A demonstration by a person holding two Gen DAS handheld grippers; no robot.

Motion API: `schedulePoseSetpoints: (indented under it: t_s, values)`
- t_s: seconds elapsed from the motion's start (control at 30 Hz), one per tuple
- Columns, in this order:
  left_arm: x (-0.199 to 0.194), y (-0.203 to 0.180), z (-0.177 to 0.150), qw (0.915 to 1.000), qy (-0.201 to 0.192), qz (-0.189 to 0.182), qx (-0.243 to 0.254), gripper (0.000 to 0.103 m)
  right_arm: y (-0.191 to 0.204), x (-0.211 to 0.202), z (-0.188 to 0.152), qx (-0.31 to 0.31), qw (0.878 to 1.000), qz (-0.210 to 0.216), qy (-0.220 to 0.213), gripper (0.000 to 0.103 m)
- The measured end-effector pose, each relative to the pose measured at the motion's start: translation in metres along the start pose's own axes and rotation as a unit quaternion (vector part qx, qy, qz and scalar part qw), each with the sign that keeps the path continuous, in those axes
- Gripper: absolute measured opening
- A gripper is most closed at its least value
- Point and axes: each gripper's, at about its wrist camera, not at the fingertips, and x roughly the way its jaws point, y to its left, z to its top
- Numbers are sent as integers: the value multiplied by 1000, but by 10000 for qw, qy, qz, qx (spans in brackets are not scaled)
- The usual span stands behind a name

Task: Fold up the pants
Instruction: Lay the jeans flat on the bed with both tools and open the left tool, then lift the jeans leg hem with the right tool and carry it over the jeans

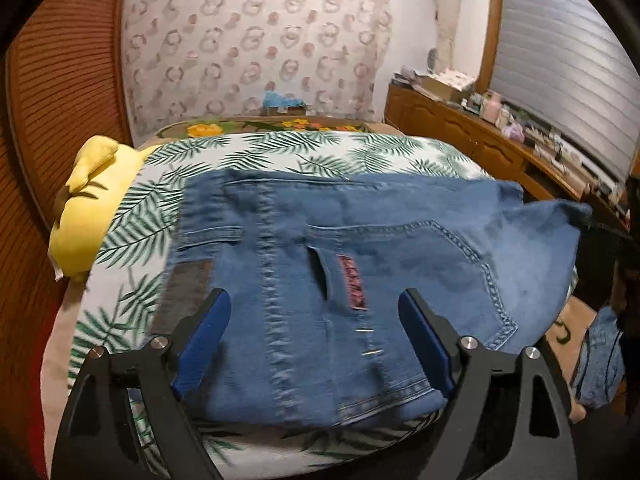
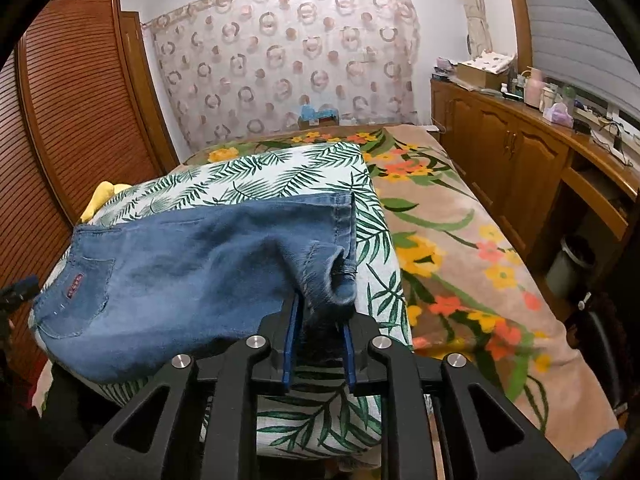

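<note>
Blue jeans (image 1: 360, 240) lie folded over a palm-leaf cushion (image 1: 280, 152), back pocket and red label facing up. My left gripper (image 1: 313, 294) hovers just above their near part, its jaws wide open, blue pads clear of the cloth. In the right wrist view the jeans (image 2: 192, 264) stretch left from my right gripper (image 2: 320, 308). Its jaws stand narrowly apart with a bunched hem end filling the gap, and that end is held up off the cushion (image 2: 280, 172). The left wrist view shows this raised end at the far right.
The cushion rests on a bed with a flowered blanket (image 2: 460, 240). A yellow plush (image 1: 88, 200) lies at the cushion's left. A slatted wooden wardrobe (image 2: 80, 120) stands left, and a cluttered wooden cabinet (image 2: 520, 168) runs along the right. More denim (image 1: 600, 352) lies low right.
</note>
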Motion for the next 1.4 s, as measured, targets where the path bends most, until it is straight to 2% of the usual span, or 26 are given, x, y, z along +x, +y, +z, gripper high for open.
schedulePoseSetpoints:
  t_s: [0.2,0.57,0.83,0.87,0.93,1.0,1.17,1.4]
  values:
    - [21,-14,-5,9995,265,-187,-37,86,5,0,-3,-34,10000,-2,-9,29]
    - [34,-30,-13,9990,141,357,239,87,8,-8,2,-23,10000,-91,-32,33]
    - [35,-29,-10,9986,227,364,295,87,10,-6,7,-61,9997,-227,-66,33]
    - [35,-30,-10,9987,234,336,308,87,11,-6,7,-101,9997,-222,-89,31]
    - [33,-31,-9,9990,263,201,294,87,14,-6,7,-176,9993,-292,-143,13]
    - [29,-31,-7,9993,289,57,221,87,18,-6,8,-227,9993,-190,-207,8]
    - [12,-33,-3,9995,107,-230,169,87,38,-12,17,-436,9981,133,-413,5]
    - [-15,-28,5,9994,-223,-235,140,87,98,-19,41,-998,9899,789,-630,5]
